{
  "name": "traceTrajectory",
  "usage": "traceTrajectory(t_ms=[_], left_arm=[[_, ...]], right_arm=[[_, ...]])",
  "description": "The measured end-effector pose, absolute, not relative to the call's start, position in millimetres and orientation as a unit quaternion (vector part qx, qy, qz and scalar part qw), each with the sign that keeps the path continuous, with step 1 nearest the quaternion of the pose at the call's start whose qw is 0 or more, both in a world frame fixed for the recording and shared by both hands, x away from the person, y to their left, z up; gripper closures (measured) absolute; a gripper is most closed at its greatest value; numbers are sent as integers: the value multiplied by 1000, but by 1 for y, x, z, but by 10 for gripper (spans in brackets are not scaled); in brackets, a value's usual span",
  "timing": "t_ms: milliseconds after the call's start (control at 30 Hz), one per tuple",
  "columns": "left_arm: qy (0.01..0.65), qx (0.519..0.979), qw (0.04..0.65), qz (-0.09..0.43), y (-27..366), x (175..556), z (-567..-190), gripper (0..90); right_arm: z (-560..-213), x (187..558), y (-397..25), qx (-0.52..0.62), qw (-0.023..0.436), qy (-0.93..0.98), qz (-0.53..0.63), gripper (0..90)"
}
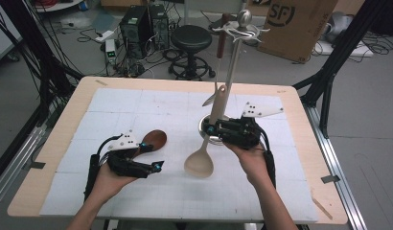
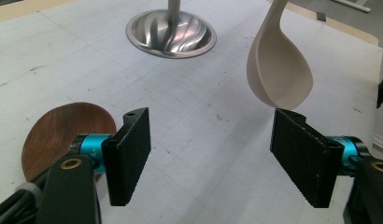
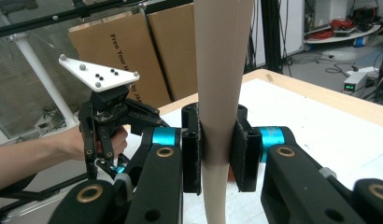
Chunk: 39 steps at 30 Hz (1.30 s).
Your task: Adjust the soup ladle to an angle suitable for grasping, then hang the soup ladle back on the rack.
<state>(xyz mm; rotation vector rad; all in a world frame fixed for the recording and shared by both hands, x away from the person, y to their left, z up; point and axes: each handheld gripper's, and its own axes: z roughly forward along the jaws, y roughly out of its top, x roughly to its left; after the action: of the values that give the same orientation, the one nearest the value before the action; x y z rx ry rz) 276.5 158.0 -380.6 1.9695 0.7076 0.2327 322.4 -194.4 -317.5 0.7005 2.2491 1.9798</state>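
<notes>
Cream plastic spoon point(image 1: 200, 160), just right of centre in the high view: handle pinched between the pressed-in fingers point(image 3: 191, 149) of the right gripper point(image 1: 214, 128), bowl hanging low over the tabletop point(image 1: 151, 103), handle slanting up past the steel utensil stand point(image 1: 233, 62). In the right gripper view, handle point(image 3: 222, 70) rising through the middle of the frame.

Left gripper point(image 1: 154, 155), lower left: fingers point(image 2: 129, 154) spread wide, holding nothing, beside a dark wooden spoon point(image 1: 154, 140) flat on the tabletop; cream bowl point(image 2: 279, 70) at upper right of the left gripper view, stand's round base point(image 2: 171, 35) at upper centre.

White gridded mat over a pale wood tabletop. Beyond: grey floor, black stool point(image 1: 190, 40), computer towers point(image 1: 144, 26), cables, cardboard box point(image 1: 297, 24) marked "SF". Boxes point(image 3: 133, 60) at upper left of the right gripper view, printed "Free Your".
</notes>
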Motion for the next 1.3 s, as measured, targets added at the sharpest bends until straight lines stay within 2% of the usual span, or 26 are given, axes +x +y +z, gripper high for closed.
traceTrajectory(t_ms=[567, 1300], left_arm=[[307, 805, 497, 105, 166, 279, -380, 251], [304, 805, 498, 106, 166, 280, -380, 245]], right_arm=[[-291, 334, -196, 220, 59, 738, 635, 767], [-250, 353, -196, 216, 95, 745, 624, 767]])
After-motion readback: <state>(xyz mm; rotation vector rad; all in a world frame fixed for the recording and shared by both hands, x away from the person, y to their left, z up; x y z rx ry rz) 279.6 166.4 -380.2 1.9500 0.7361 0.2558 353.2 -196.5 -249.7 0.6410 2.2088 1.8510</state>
